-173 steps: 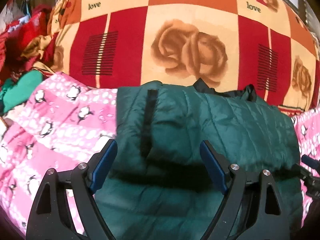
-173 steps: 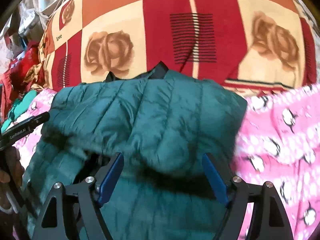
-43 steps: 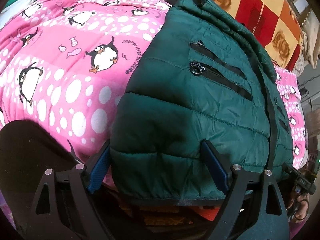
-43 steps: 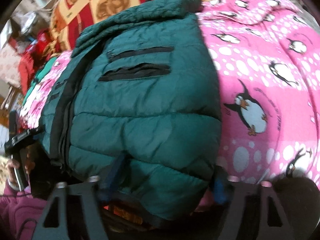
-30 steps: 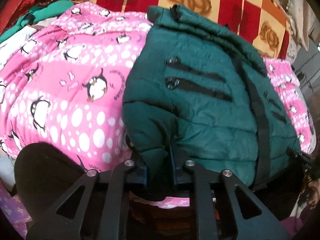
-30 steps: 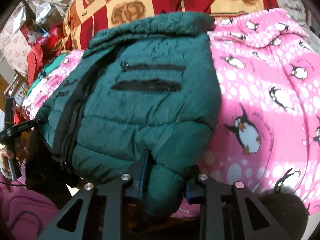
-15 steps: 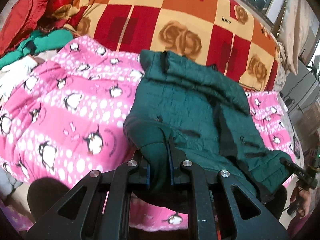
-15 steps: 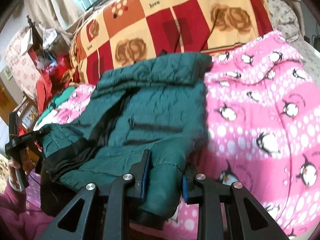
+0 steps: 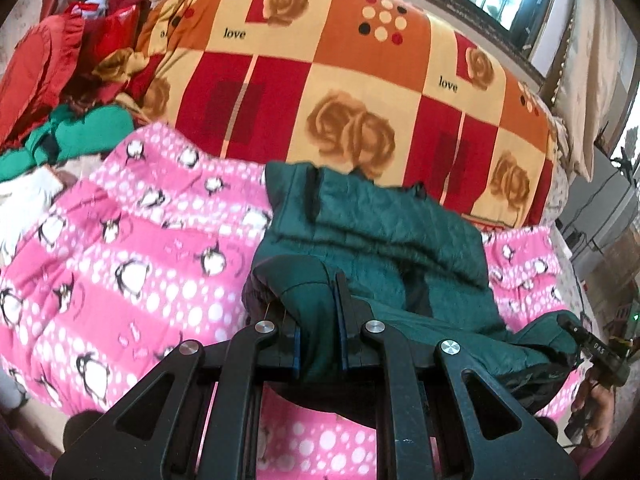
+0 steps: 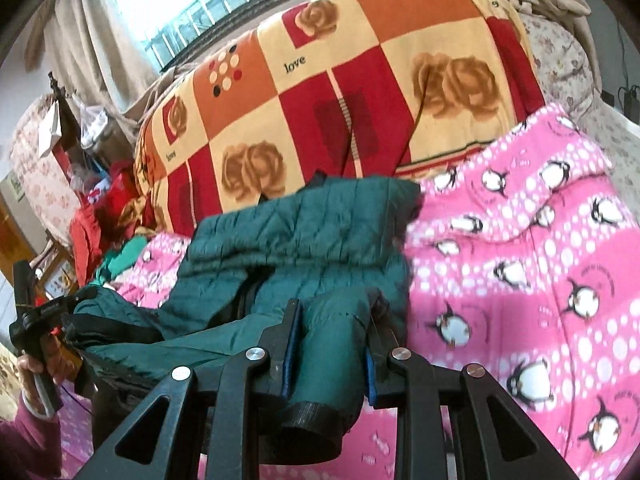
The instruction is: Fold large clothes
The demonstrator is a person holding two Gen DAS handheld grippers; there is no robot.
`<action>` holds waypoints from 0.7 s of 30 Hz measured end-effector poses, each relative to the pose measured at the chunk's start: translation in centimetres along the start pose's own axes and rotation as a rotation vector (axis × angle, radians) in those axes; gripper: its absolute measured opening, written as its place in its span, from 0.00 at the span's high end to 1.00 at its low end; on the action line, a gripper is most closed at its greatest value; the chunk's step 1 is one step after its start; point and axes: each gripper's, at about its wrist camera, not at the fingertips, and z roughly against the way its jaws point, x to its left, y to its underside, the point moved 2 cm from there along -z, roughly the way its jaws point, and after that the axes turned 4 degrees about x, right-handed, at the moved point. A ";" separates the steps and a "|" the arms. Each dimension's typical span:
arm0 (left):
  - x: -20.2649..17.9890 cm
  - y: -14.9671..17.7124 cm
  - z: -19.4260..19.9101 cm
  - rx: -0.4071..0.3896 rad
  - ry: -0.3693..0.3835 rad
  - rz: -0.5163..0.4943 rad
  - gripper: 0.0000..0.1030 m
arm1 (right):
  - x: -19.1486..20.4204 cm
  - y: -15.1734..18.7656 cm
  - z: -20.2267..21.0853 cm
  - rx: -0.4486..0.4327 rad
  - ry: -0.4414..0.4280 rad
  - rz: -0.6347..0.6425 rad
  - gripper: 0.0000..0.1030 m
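A dark green quilted puffer jacket (image 9: 372,232) lies on a pink penguin blanket (image 9: 120,264). My left gripper (image 9: 318,320) is shut on the jacket's near left hem corner and holds it raised off the blanket. My right gripper (image 10: 328,344) is shut on the near right hem corner of the jacket (image 10: 304,224), also raised. The hem sags between the two grippers. The collar end rests flat at the far side. The right gripper (image 9: 600,352) shows at the left view's right edge, and the left gripper (image 10: 44,316) at the right view's left edge.
A red, orange and cream checked rose blanket (image 9: 360,80) rises behind the jacket. A heap of red and green clothes (image 9: 68,80) lies at the far left. A window (image 10: 208,4) with curtains is behind. The pink blanket (image 10: 540,264) spreads to both sides.
Both grippers closed on the jacket's near hem corners and lifted them up and back. The jacket's lower half has come off the blanket and the views now look further across the bed.
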 end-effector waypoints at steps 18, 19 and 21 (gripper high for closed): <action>-1.7 -6.5 -3.2 -0.066 -0.032 0.003 0.88 | -0.8 -6.9 -3.1 -0.044 0.075 0.005 0.77; -1.8 -6.8 -3.4 -0.073 -0.035 0.003 0.88 | -0.8 -7.3 -3.4 -0.049 0.083 0.010 0.77; -1.9 -7.3 -4.2 -0.088 -0.050 0.000 0.88 | -0.9 -7.9 -4.1 -0.058 0.110 0.026 0.77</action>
